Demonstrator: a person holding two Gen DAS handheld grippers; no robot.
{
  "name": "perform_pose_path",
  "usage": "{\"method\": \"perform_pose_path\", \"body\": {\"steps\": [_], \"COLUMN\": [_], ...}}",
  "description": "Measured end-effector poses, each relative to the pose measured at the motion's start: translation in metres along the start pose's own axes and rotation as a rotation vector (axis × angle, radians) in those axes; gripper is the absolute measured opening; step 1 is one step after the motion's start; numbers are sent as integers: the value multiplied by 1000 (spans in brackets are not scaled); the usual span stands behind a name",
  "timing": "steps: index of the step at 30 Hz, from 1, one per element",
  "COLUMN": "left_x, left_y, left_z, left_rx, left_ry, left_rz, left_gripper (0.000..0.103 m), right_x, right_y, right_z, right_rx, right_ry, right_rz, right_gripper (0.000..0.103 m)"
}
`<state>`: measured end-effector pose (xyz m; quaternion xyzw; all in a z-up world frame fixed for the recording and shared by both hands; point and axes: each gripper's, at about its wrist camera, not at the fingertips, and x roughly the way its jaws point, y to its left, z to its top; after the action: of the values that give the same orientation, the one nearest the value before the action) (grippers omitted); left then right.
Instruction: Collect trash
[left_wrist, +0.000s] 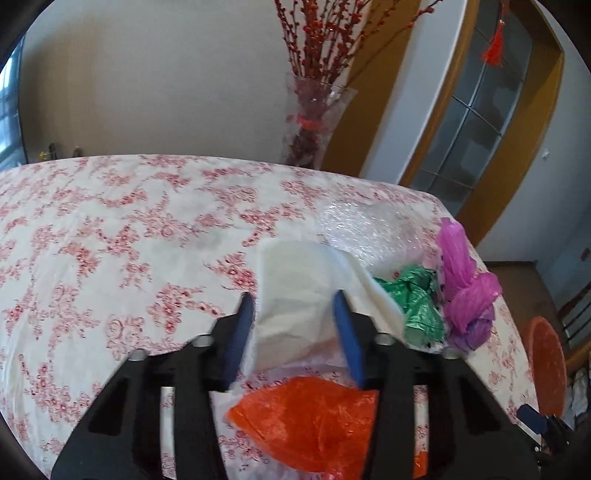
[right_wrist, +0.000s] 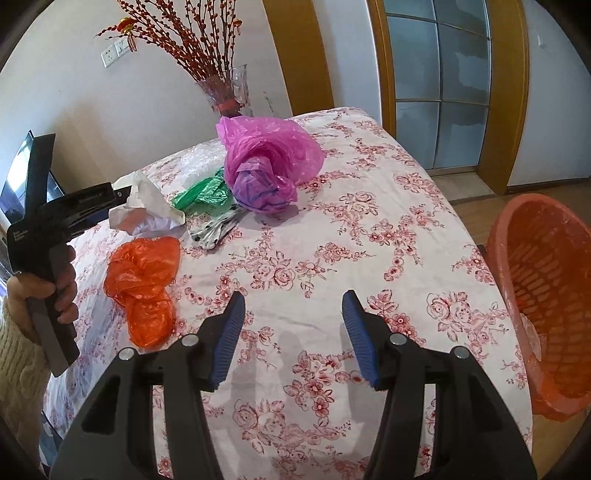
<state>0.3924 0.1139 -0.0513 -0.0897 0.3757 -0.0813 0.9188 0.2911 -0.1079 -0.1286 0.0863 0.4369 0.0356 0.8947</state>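
Note:
My left gripper (left_wrist: 291, 295) has its blue pads closed against a bunched white paper sheet (left_wrist: 295, 273), which stands up between them. In the right wrist view that gripper (right_wrist: 123, 192) sits at the paper (right_wrist: 144, 206), held by a hand (right_wrist: 44, 291). Close by on the flowered tablecloth (right_wrist: 369, 221) lie an orange plastic bag (right_wrist: 144, 280), a green bag (right_wrist: 203, 192), a knotted pink bag (right_wrist: 269, 155), a black-and-white wrapper (right_wrist: 214, 229) and bubble wrap (left_wrist: 365, 225). My right gripper (right_wrist: 293, 295) hangs open over bare cloth, with nothing between its fingers.
An orange mesh basket (right_wrist: 546, 288) lined with clear plastic stands off the table's right edge. A glass vase (right_wrist: 232, 92) of red branches stands behind the table's far corner. Wood-framed glass doors and wooden floor lie beyond.

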Motion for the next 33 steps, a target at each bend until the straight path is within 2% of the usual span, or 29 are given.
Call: {"method": "perform_pose_path", "body": {"steps": [4,11,16,28,31,33], "left_x": [-8,-31,-48,-83,-85,-86], "left_y": [-2,-5,5,56,61,61], "left_z": [-2,-7,-2,11,11,10], "left_rx": [17,52,38,-48,-57,-58], "left_ry": [-20,-82,-123,-210,-212,-211], "left_rz": [-15,-10,19,101,106,108], "left_gripper": [18,0,0,0,0,0], "right_x": [-1,-9,-10,19,36,49], "right_y": [2,16,38,117,131,137], "right_z": [-2,-3,-1,5,5,3], "right_rx": [-3,-32,-71,-202,-226,-249], "right_ry": [4,-8,-6,64,101,127], "right_rz": [-7,2,32,196,208,186], "right_gripper": [54,54,54,54,54,54]}}
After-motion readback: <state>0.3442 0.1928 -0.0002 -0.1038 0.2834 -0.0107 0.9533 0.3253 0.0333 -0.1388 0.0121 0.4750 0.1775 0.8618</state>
